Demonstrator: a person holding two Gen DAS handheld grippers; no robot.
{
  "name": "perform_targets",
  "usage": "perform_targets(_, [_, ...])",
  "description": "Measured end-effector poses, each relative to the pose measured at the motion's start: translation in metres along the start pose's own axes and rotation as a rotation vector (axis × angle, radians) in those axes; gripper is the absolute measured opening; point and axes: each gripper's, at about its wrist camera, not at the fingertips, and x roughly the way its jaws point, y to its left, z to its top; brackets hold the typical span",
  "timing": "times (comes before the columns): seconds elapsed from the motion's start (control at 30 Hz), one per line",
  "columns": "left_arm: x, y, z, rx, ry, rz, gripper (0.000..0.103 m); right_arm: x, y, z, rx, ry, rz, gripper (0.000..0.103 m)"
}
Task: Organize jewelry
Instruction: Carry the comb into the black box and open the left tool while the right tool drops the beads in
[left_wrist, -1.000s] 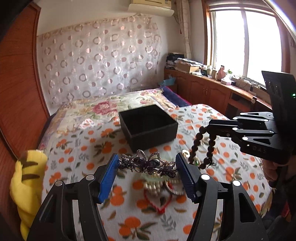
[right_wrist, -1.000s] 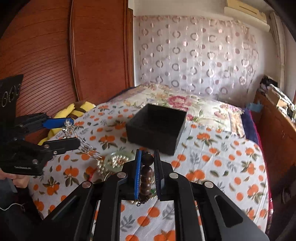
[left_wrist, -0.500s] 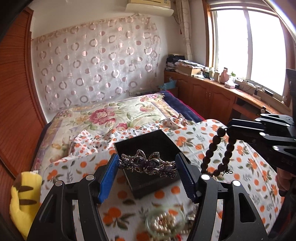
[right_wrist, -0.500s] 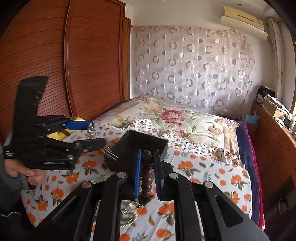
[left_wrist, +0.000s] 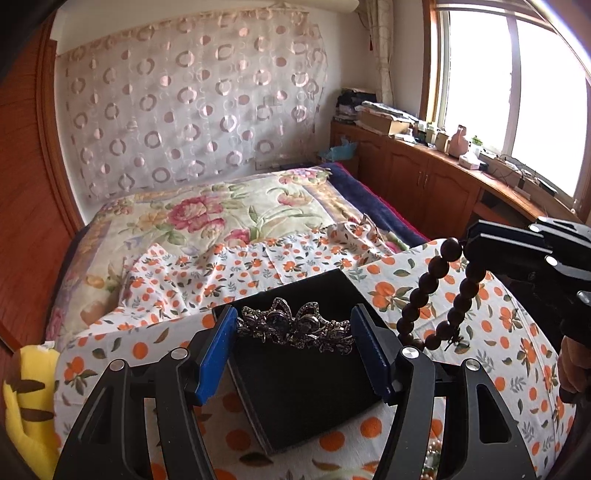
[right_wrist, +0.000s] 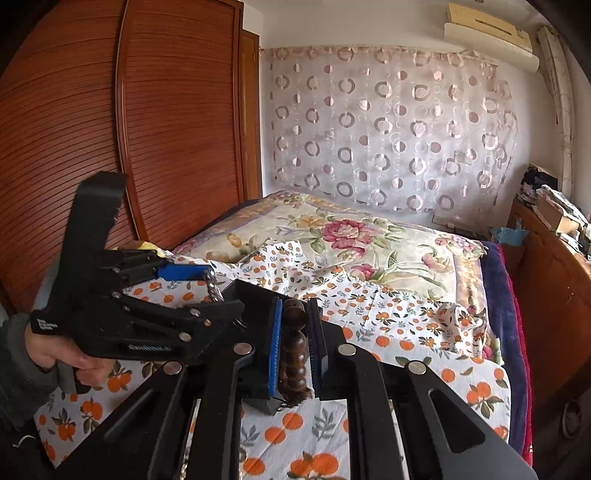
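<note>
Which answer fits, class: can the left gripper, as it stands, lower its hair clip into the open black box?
Probably yes. The left gripper holds the hair clip above the open black box; the bead bracelet hangs off to the right.

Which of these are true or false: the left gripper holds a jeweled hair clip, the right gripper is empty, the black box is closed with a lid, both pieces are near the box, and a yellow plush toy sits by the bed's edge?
1. The left gripper holds a jeweled hair clip. True.
2. The right gripper is empty. False: it is shut on a brown bead bracelet.
3. The black box is closed with a lid. False: it is open, with no lid on it.
4. Both pieces are near the box. True: the clip is in front of its opening, the bracelet hangs beside it.
5. A yellow plush toy sits by the bed's edge. True.
</note>
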Motion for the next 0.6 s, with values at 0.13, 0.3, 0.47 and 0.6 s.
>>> perform_targets(0.13, [0.004,0.002,0.002,0.000,0.010,-0.001,0.061,0.008,-0.001,0.004,0.002,0.001,0.013,0.015])
perform_targets(0.3, [-0.002,0.008,0.003,-0.008,-0.004,0.002,0.062,0.015,0.002,0.008,0.001,0.004,0.025,0.015])
perform_targets(0.47, [-0.015,0.019,0.000,-0.016,-0.010,0.034,0.062,0.017,0.011,0.014,-0.013,-0.009,0.040,0.015])
perform_targets(0.6, [-0.028,0.032,-0.010,-0.031,0.001,0.054,0.063,0.016,0.019,0.023,-0.026,-0.028,0.055,0.015])
